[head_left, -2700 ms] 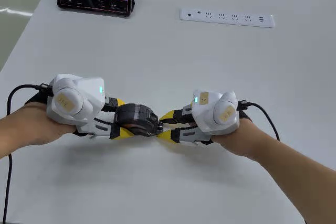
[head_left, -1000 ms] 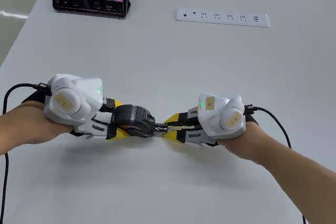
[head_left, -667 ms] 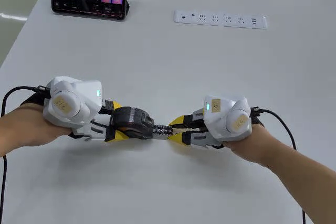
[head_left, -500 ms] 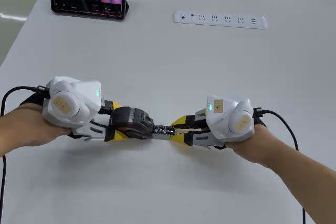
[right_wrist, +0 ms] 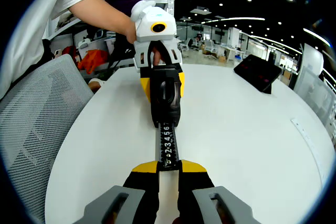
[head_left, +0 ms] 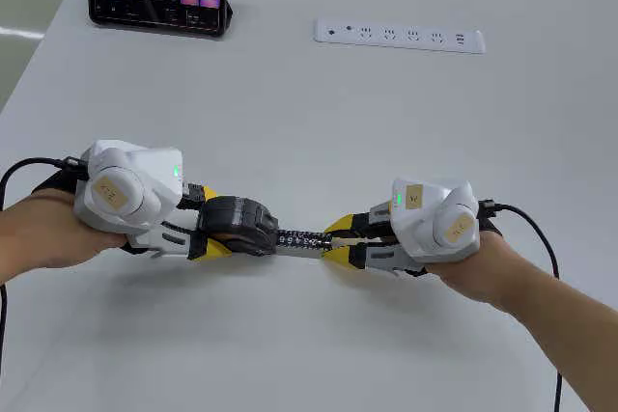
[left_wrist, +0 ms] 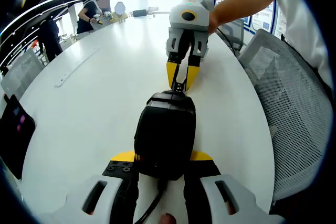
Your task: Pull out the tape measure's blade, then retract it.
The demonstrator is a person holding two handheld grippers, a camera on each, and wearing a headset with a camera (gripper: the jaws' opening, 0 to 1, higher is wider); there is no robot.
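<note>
Near the front of the table (head_left: 319,123), my left gripper (head_left: 212,222) clamps the tape's case (head_left: 241,225) and my right gripper (head_left: 335,241) pinches the short run of blade (head_left: 301,238) drawn out, probably at its hook; that thin springy steel kinks easily, so I'd pull straight and flat.

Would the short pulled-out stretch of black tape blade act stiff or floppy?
Probably stiff: the black numbered blade runs straight, without sag, from the black tape measure case to the right gripper. It looks thin, so it might slip from that closed grip.
</note>
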